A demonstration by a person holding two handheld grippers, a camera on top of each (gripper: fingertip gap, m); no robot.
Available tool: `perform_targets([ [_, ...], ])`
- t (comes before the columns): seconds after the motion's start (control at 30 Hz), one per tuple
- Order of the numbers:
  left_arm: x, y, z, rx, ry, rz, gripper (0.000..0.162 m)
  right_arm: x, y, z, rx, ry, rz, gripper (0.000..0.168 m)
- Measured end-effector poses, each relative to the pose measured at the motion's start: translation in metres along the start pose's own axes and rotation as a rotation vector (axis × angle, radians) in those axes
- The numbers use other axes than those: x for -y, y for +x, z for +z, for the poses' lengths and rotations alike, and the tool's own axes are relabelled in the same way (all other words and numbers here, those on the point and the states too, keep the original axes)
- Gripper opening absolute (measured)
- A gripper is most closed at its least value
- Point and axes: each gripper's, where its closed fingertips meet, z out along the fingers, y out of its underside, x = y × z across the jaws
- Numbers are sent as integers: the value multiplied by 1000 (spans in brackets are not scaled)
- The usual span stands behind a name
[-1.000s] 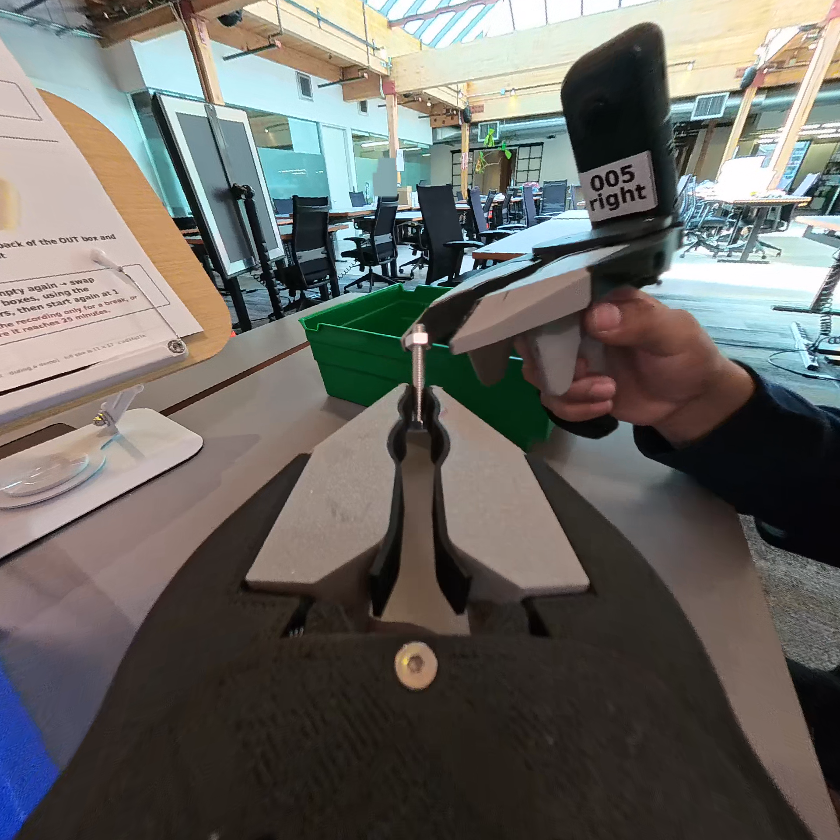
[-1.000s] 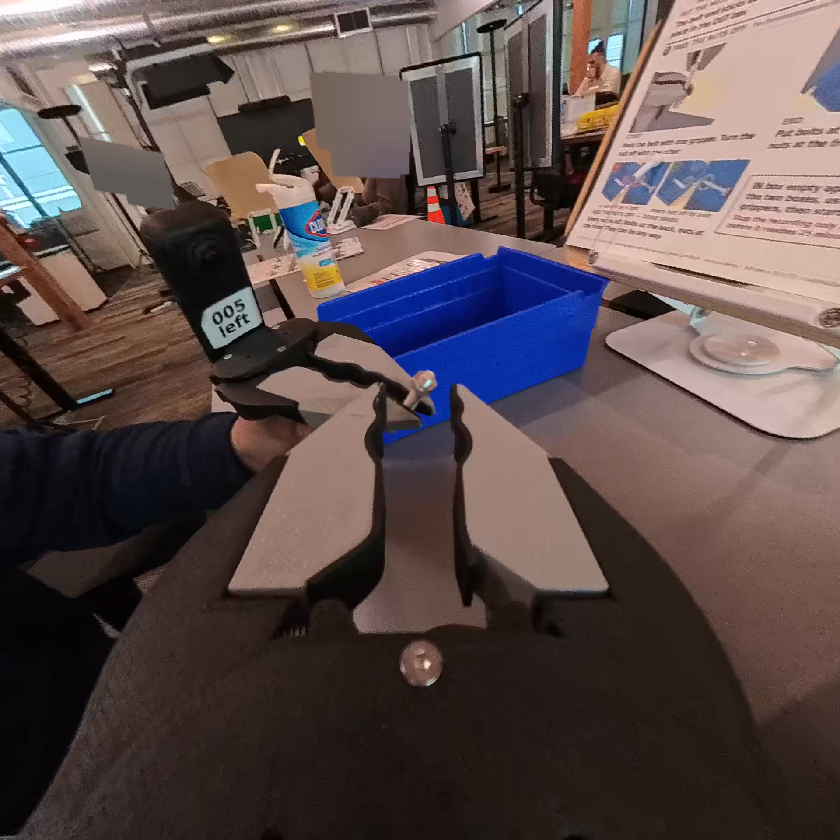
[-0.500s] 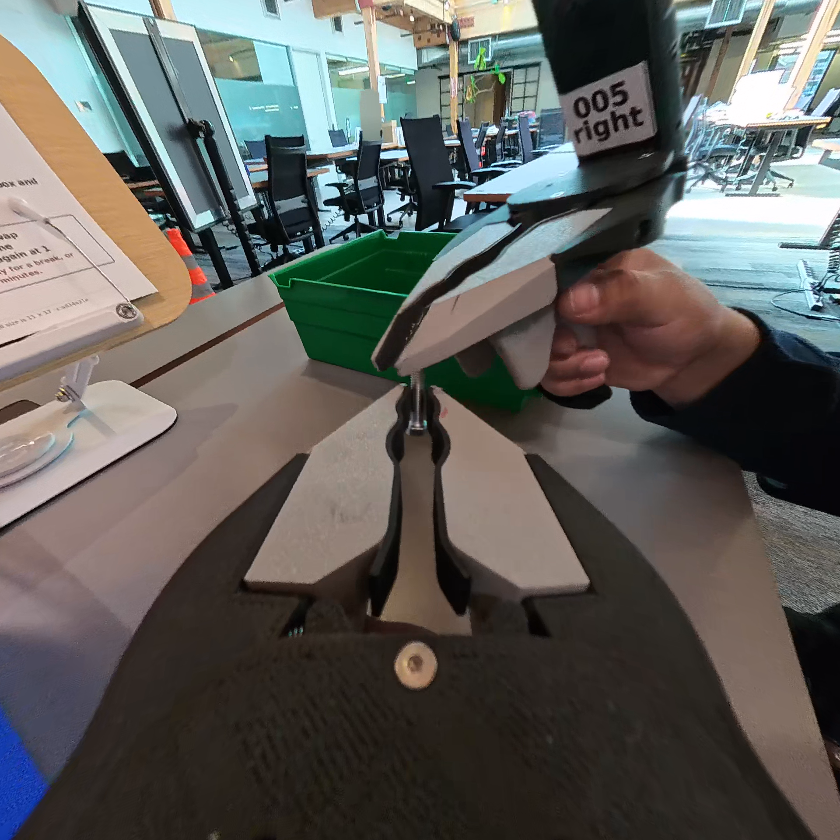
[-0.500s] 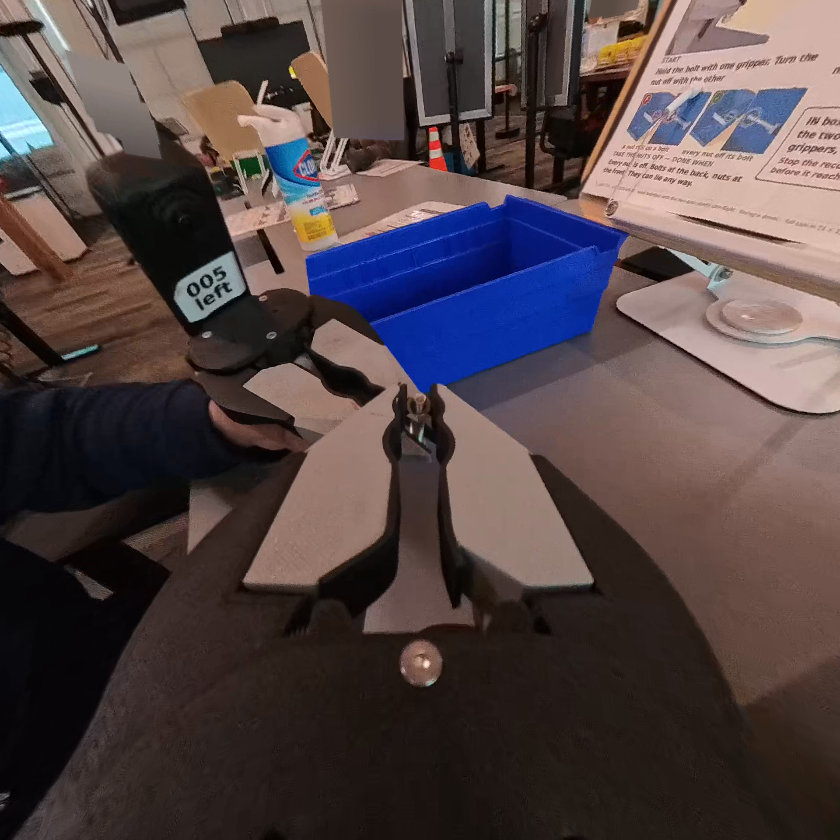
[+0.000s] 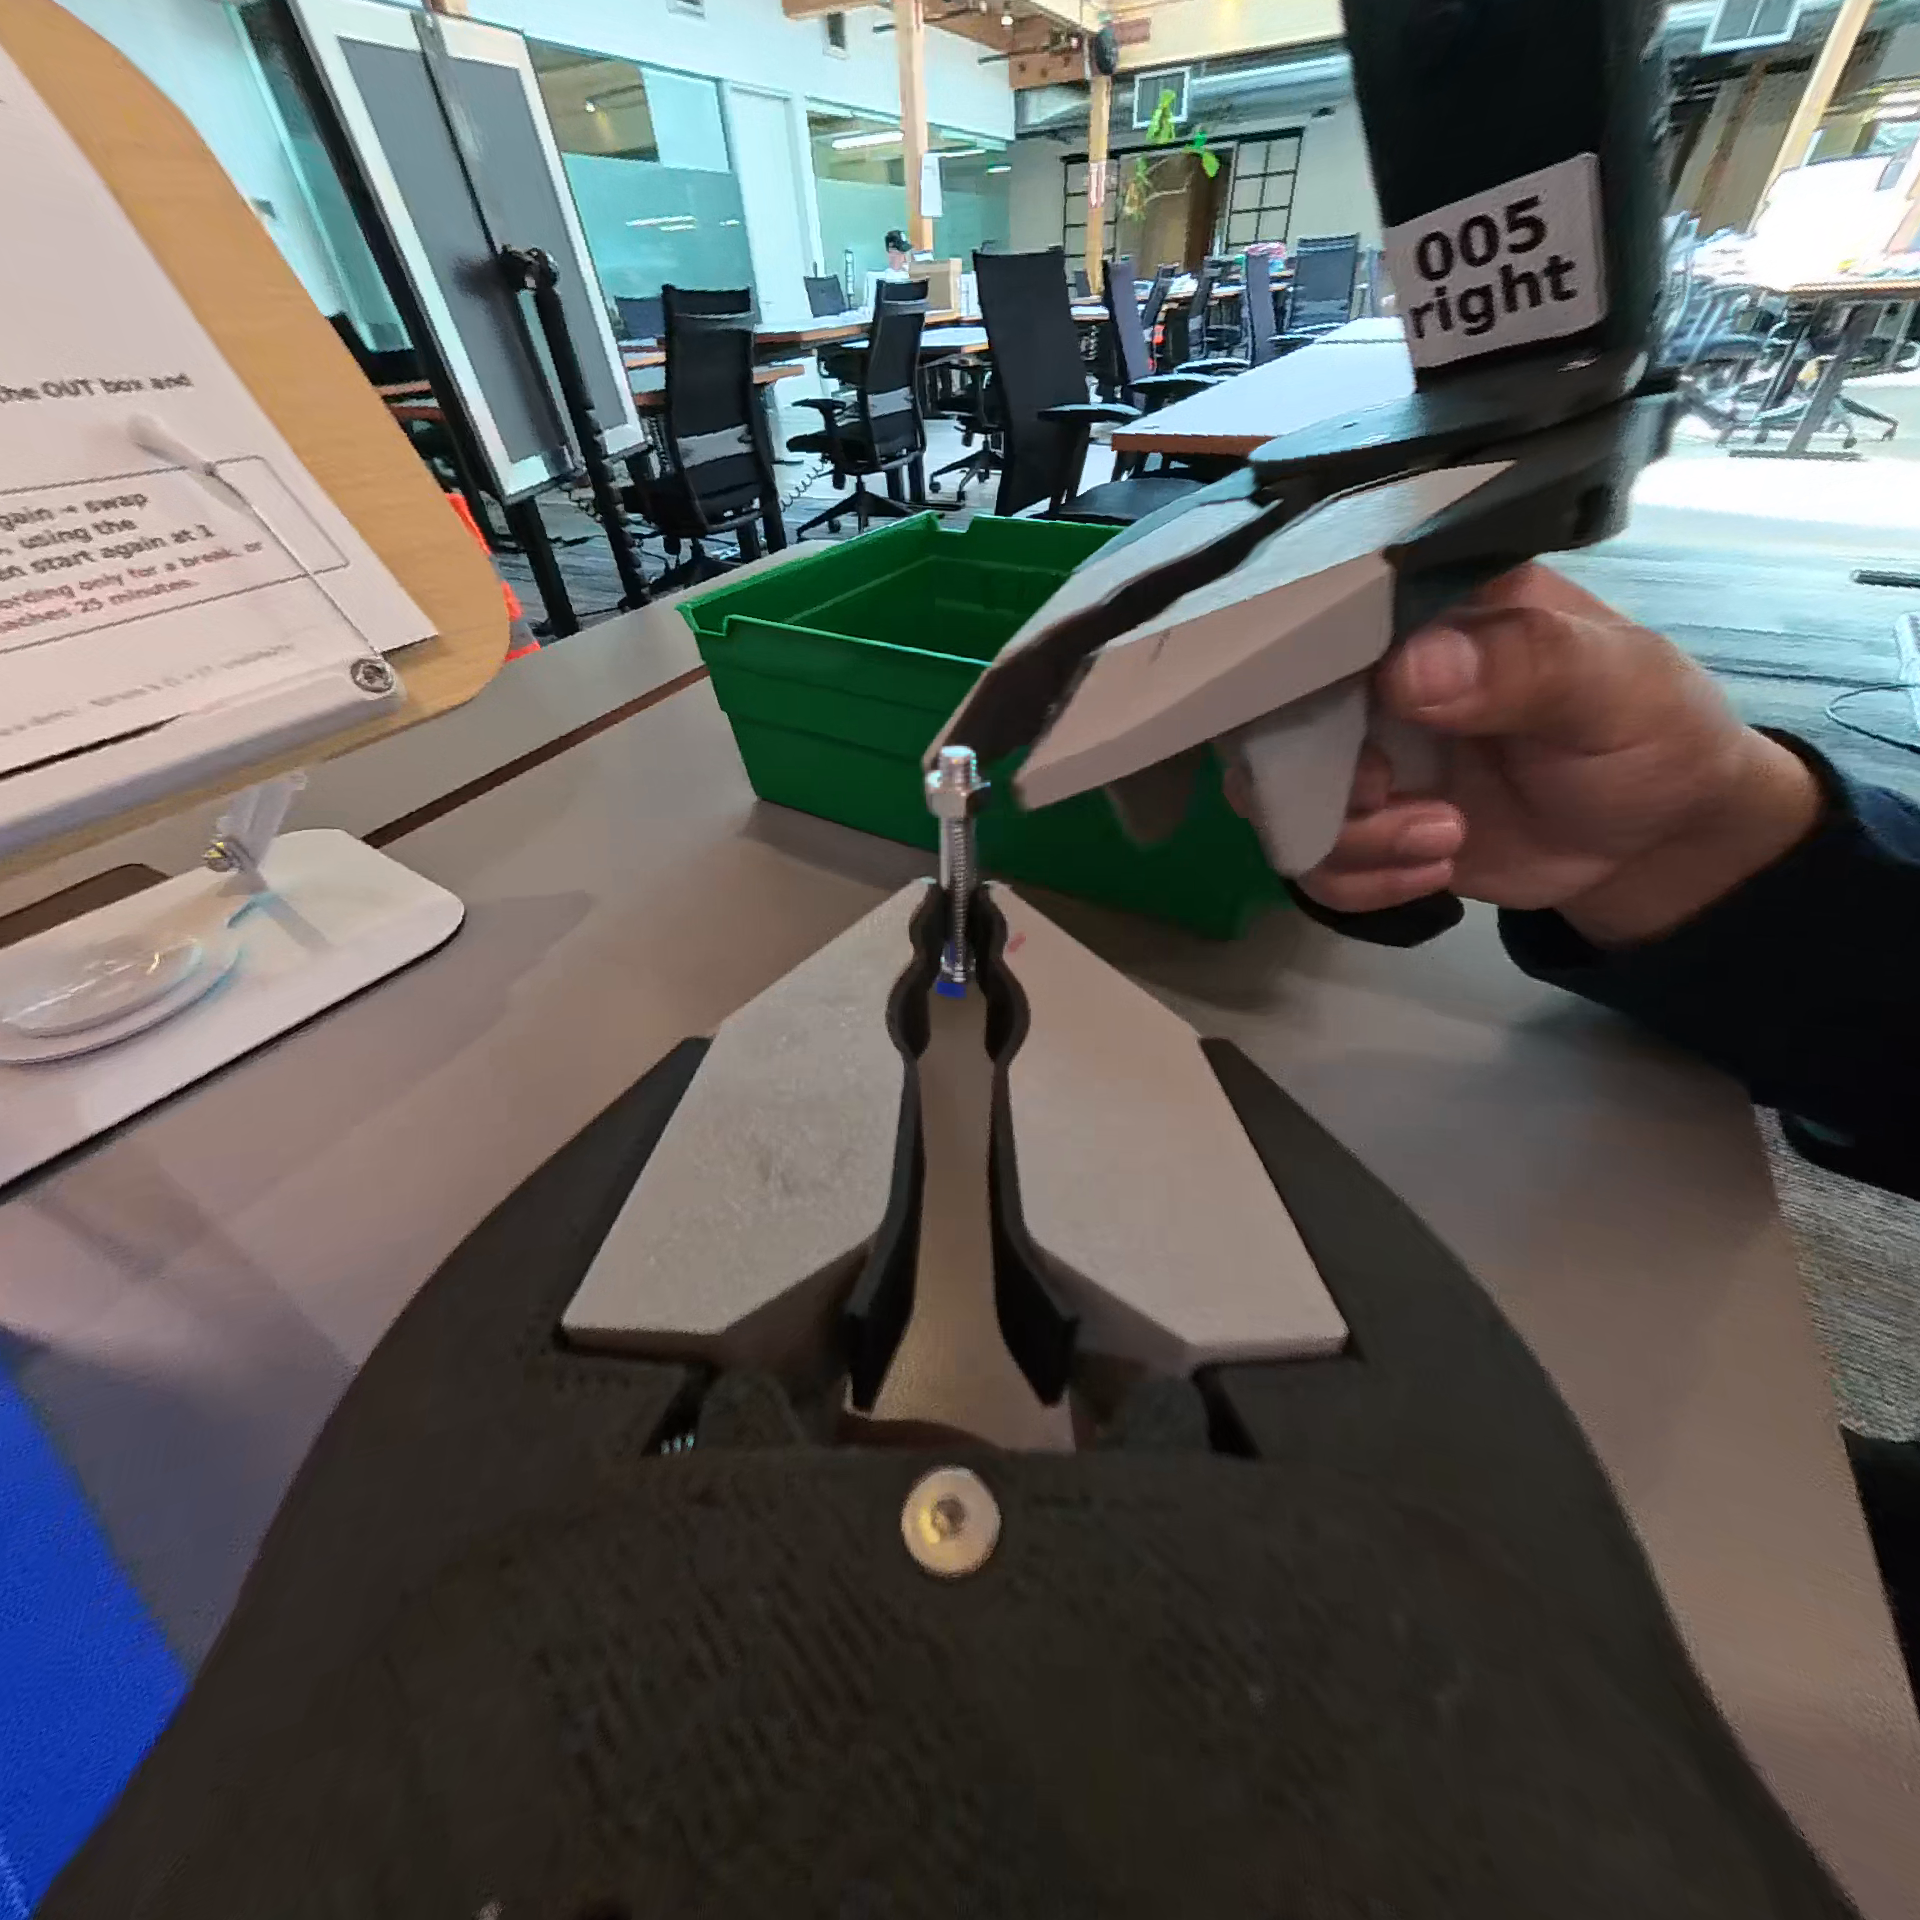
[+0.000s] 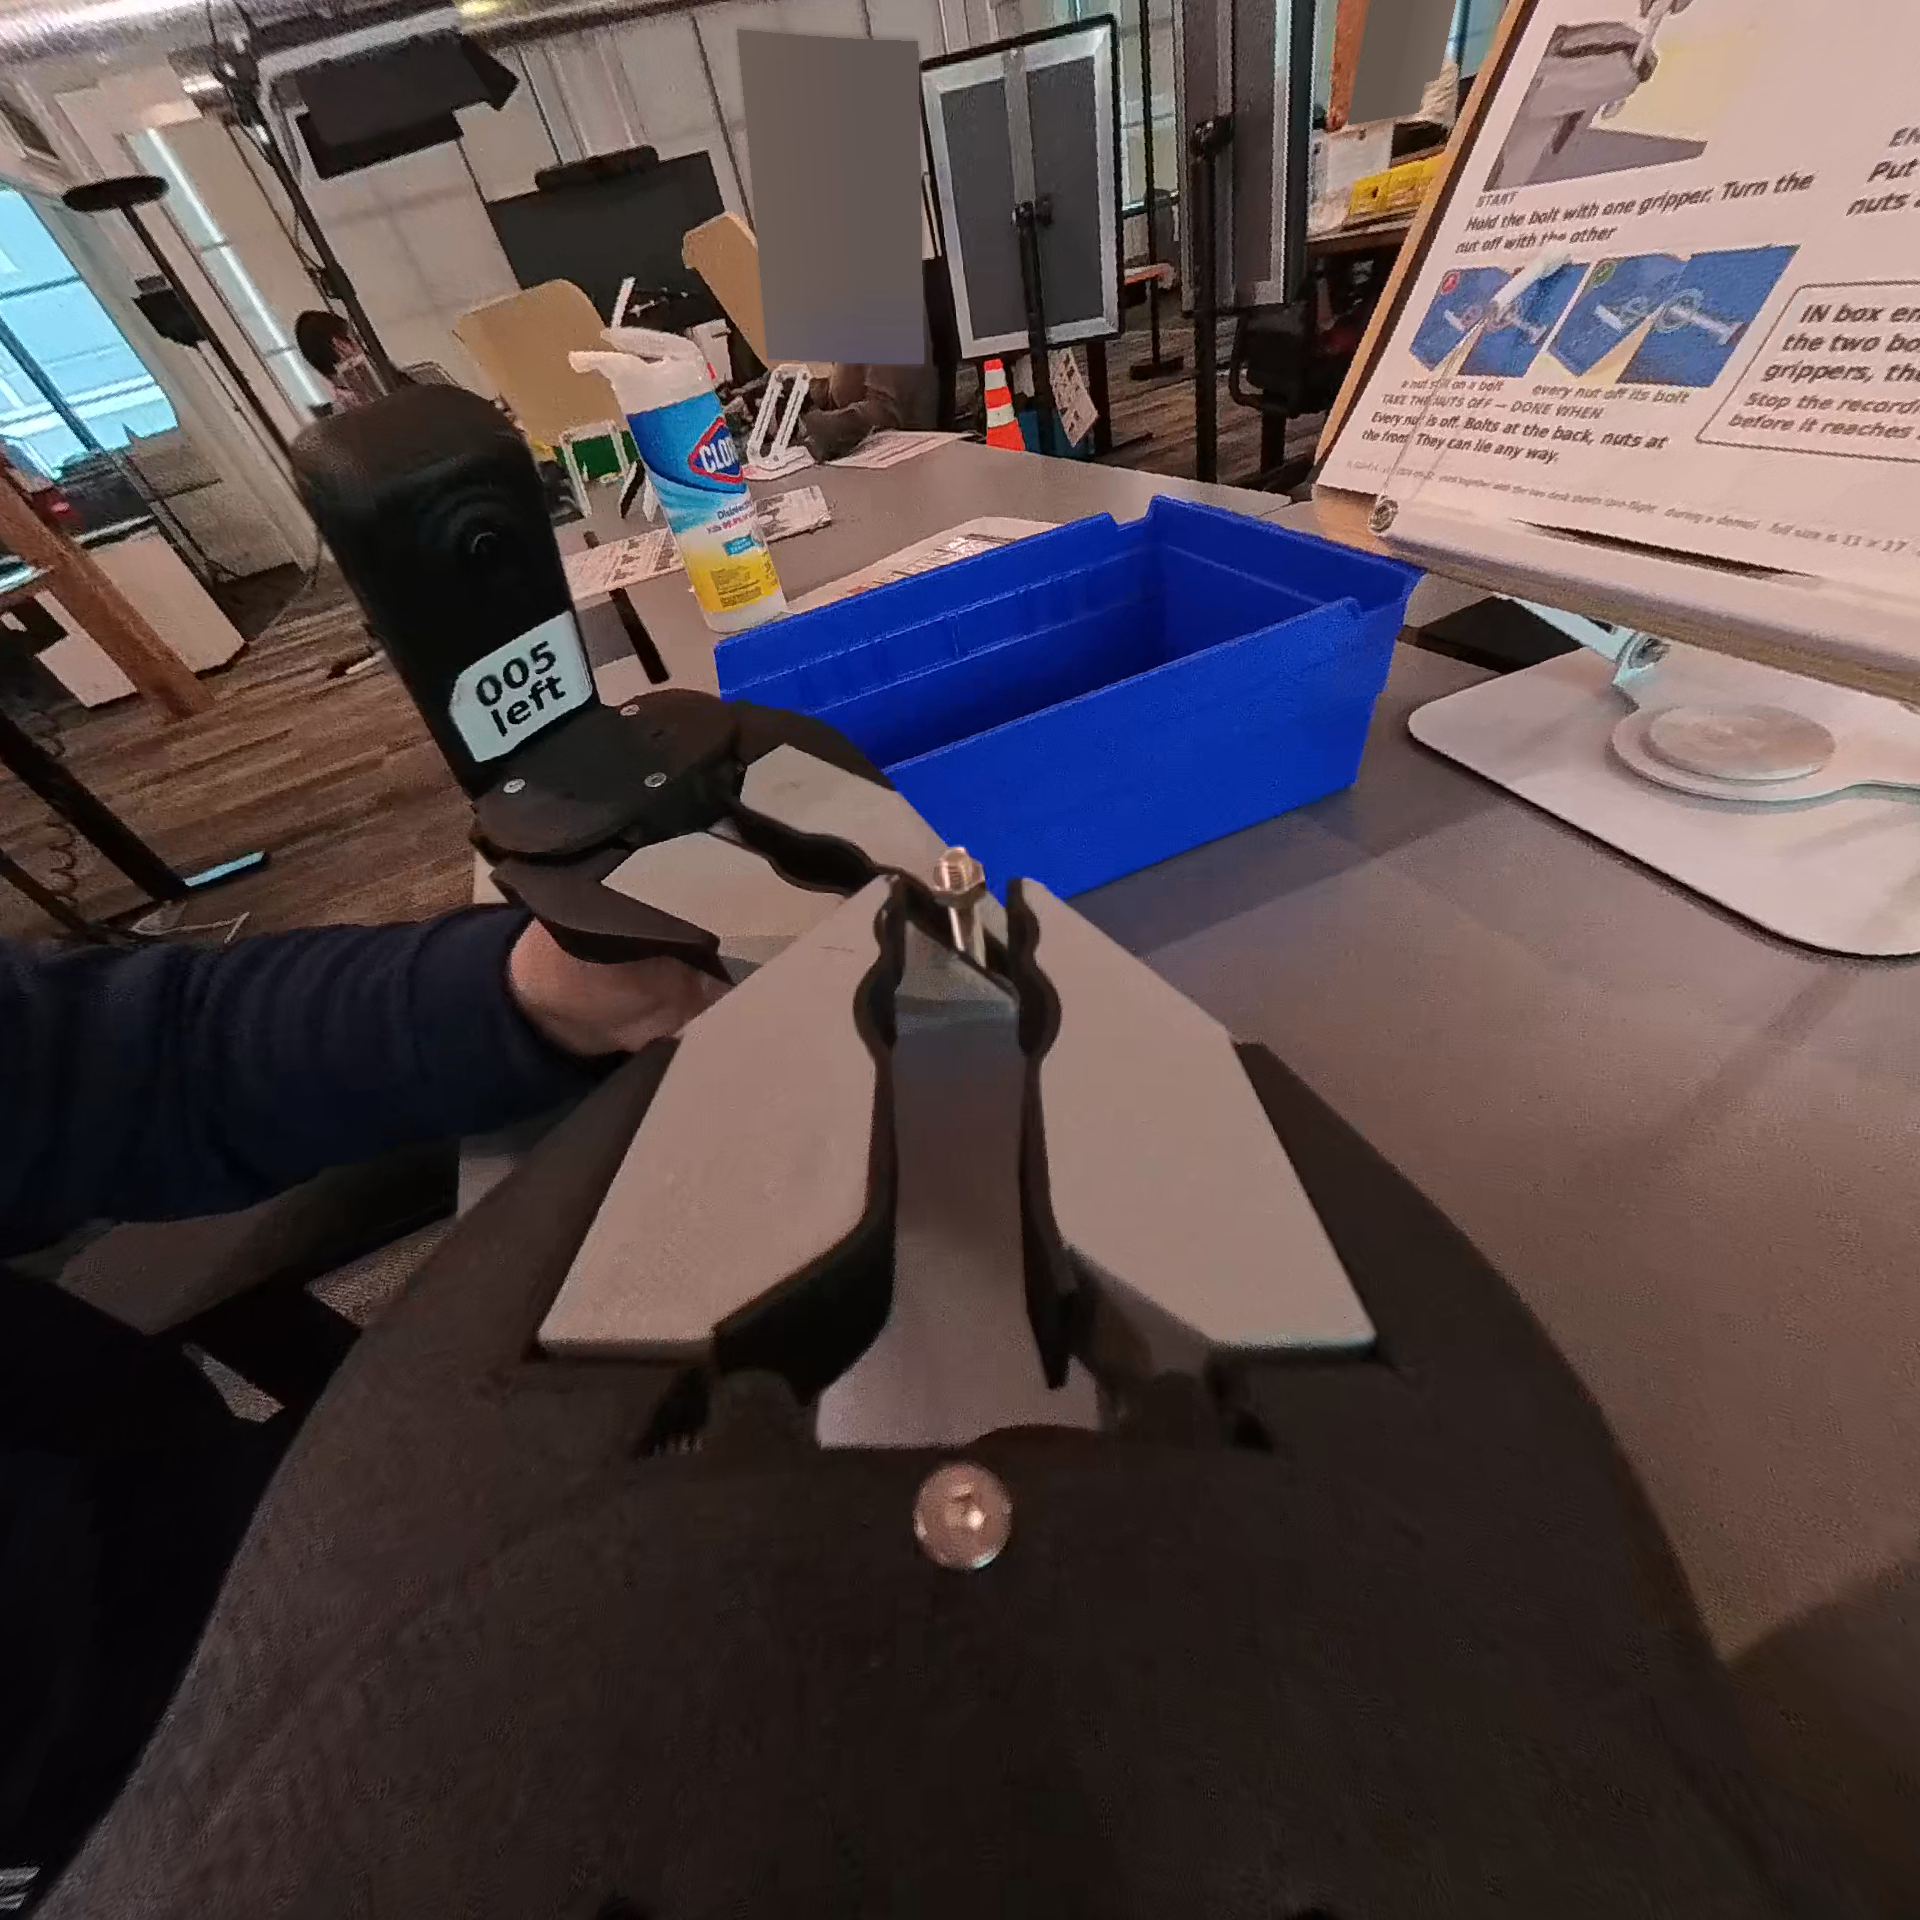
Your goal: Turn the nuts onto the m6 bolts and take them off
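Standing silver bolt [image 5: 956,862], nut [image 5: 958,781] atop

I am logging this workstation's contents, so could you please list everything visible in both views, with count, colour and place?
bolt: one, silver, upright in the left gripper's tips.
nut: one, silver, near the bolt's top.
green bin: one, on the table behind the bolt.
blue bin: one, on the table beyond the right gripper.
instruction board: one, white sheet on a wooden panel, on a white stand.
wipes canister: one, white and blue and yellow, behind the blue bin.
table: one, grey.
left gripper: one, grey and black, shut on the bolt.
right gripper: one, grey and black, open beside the nut.
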Motion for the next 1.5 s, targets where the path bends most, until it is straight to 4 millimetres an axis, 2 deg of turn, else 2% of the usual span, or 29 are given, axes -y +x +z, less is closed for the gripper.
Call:
perform_targets([
  [0.17,-1,-8,-2,28,-9,-20,2,-5,-4,3,20,-17,0,29],
  [0.37,0,13,1,-46,-9,15,2,-3,-18,12,57,15,-18,31],
  [0.47,-1,16,3,-40,-17,48,2,-3,-18,13,45,14,-31,31],
  [0.6,3,5,-1,-2,3,22,2,5,-6,3,-3,53,-46,30],
  [0.7,7,-4,-5,22,25,-5,2,2,-2,1,-16,28,-57,23],
  [0.77,7,-2,-5,12,24,-11,2,1,-11,5,21,29,-55,21],
  [0.93,6,17,0,-48,17,32,2,0,-28,18,41,49,-79,36],
  [1.0,5,20,1,-43,4,61,2,-3,-27,19,18,31,-104,33],
  [1.2,6,4,-3,-5,9,14,2,9,-12,5,-11,82,-82,31],
  [1.3,6,4,-4,-6,7,16,2,8,-9,3,-15,67,-87,27],
  [1.37,5,8,-2,-13,-3,31,2,5,-10,5,-15,49,-97,21],
  [1.4,4,10,-1,-15,-7,41,2,2,-11,6,-17,36,-105,11],
  [1.5,2,11,1,-16,-13,37,2,0,-10,8,-27,20,-109,8],
])
